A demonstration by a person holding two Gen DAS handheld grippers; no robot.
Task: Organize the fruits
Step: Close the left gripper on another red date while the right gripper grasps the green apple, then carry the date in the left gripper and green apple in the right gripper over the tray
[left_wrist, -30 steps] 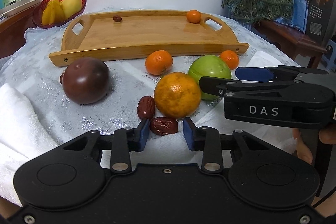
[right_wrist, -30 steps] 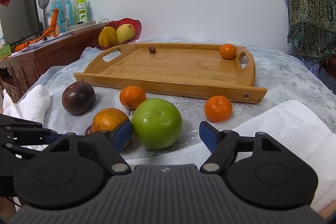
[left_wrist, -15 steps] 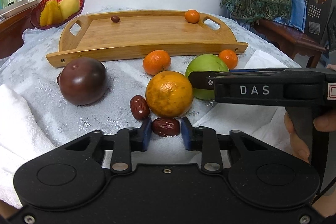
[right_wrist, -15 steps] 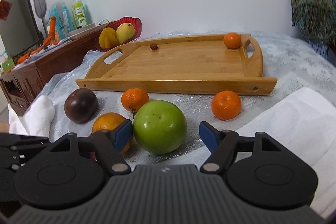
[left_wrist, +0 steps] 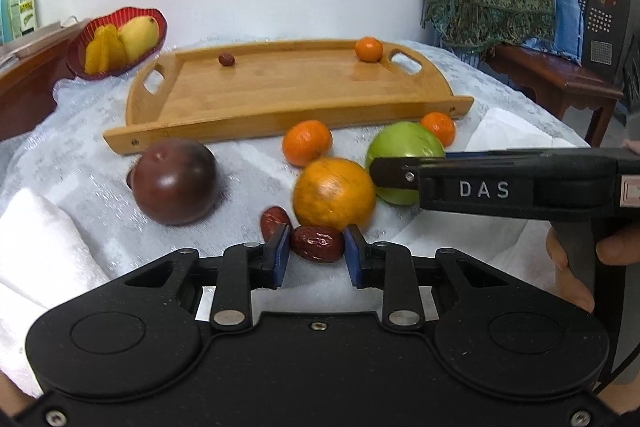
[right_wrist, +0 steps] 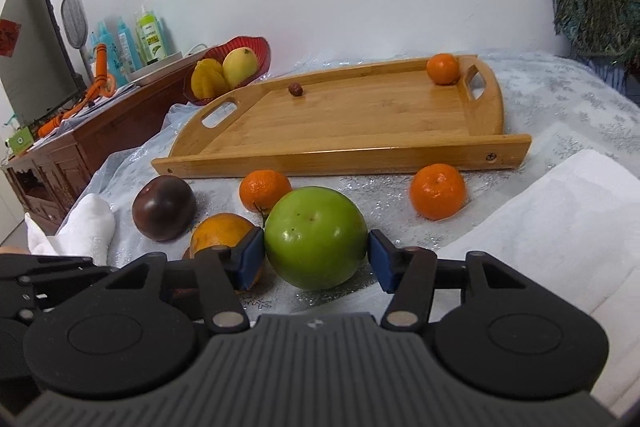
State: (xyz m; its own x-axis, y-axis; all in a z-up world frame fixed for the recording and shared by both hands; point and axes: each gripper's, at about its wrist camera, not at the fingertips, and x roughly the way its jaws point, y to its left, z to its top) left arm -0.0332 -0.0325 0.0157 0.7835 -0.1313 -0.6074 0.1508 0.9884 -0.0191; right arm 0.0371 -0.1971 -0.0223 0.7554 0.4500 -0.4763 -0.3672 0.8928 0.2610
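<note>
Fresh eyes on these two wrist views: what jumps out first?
Both grippers sit on fruit at once: the right gripper brackets the green apple at the front of the table, and the left gripper pinches a red date just before the big orange. Behind them the wooden tray lies nearly bare, holding only a small mandarin and another date.

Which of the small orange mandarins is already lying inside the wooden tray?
The mandarin in the far right corner of the wooden tray, beside its handle hole. The other two mandarins lie on the tablecloth before the tray.
</note>
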